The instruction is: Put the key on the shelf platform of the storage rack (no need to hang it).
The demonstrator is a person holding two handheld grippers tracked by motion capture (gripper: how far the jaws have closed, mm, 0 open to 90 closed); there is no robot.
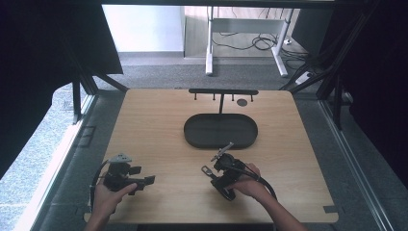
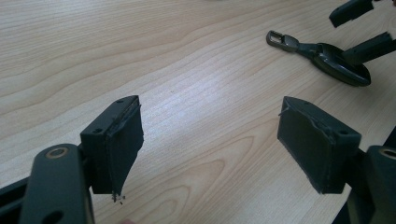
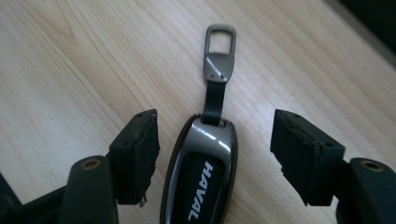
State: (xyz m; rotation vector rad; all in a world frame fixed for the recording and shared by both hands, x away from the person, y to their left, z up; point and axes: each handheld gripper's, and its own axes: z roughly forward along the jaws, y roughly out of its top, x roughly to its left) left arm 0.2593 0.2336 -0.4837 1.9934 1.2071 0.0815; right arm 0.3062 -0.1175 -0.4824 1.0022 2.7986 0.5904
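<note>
One key fob (image 3: 201,177) flat on table (image 1: 154,130), between right gripper (image 3: 215,158) fingers, untouched; left gripper (image 2: 210,144) fingers apart, empty.

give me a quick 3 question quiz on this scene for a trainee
1. True or false: the right hand-held gripper has its pads pressed on the car key fob.
2. Multiple choice: where does the fob lie? A) in the black oval tray B) on the bare wooden table C) hung on the hook rack
3. Fill in: the left hand-held gripper has nothing but ____ between its jaws.

Key
1. False: the fob lies between the jaws with a gap on each side.
2. B
3. Bare tabletop
</note>
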